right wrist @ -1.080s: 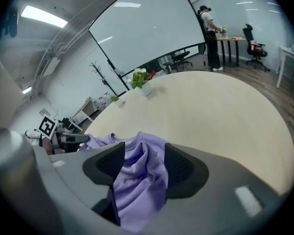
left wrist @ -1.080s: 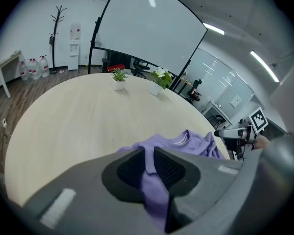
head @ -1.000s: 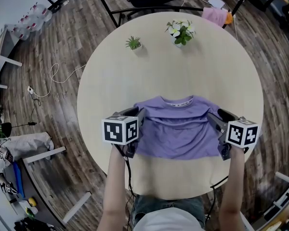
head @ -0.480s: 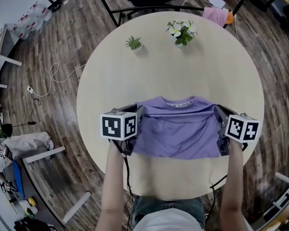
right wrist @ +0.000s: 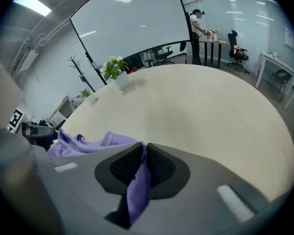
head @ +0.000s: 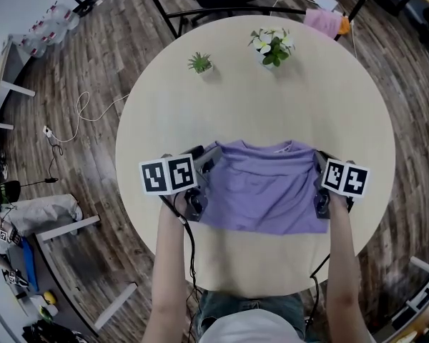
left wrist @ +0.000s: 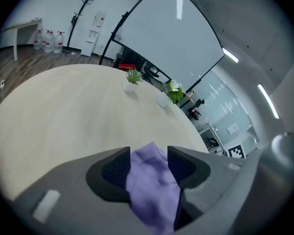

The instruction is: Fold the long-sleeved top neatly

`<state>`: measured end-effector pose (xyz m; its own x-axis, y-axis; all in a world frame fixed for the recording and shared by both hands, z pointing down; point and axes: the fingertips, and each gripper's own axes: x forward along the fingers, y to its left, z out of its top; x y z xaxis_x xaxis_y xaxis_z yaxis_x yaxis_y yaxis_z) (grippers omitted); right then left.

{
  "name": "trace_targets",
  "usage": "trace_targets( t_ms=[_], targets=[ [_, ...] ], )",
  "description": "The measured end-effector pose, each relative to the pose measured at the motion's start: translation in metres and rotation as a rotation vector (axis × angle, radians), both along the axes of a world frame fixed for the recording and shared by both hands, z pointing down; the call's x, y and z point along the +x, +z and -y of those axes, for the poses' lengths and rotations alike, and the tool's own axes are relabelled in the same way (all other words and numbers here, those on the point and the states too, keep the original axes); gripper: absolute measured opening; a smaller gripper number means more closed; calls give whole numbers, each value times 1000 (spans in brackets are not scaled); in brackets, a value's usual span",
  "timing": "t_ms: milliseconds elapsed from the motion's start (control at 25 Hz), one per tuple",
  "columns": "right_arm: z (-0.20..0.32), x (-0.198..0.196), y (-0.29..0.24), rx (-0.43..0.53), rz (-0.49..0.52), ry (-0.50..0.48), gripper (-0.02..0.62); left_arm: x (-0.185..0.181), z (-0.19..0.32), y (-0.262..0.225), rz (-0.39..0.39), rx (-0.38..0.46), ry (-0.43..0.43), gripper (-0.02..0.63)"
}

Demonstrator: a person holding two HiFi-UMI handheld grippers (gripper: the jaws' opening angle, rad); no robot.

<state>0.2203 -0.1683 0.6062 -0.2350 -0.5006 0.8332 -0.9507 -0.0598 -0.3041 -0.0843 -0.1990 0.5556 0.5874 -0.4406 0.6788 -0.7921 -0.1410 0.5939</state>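
Purple long-sleeved top [head: 264, 188] lying partly folded on the near half of the round table [head: 272, 98], its collar toward the far side. Left gripper [head: 200, 182] at the garment's left edge: jaws moderately apart, the gap filled by a bunch of purple fabric that both pads press. Right gripper [head: 319, 184] at the garment's right edge: jaws narrow, having just closed and then eased slightly apart, with a thin fold of fabric pinched between the ribbed pads. A small green plant [head: 199, 63] and a white-flowered plant [head: 270, 46] stand at the far side of the table, well apart from the garment.
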Motion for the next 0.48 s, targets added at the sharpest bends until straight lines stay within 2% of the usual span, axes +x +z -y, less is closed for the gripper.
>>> trace_targets(
  t_ms=[240,400,480],
  targets=[
    [4,5,-18,72,-8,12,168,-11,-1,-3,87,24,6,244],
    [-4,19,-38,126,-81,6,169,-11,-8,-10,108,44,3,219],
    [-13,24,-47,149,-113,-11,119,-10,-13,-18,133,80,17,181]
  ],
)
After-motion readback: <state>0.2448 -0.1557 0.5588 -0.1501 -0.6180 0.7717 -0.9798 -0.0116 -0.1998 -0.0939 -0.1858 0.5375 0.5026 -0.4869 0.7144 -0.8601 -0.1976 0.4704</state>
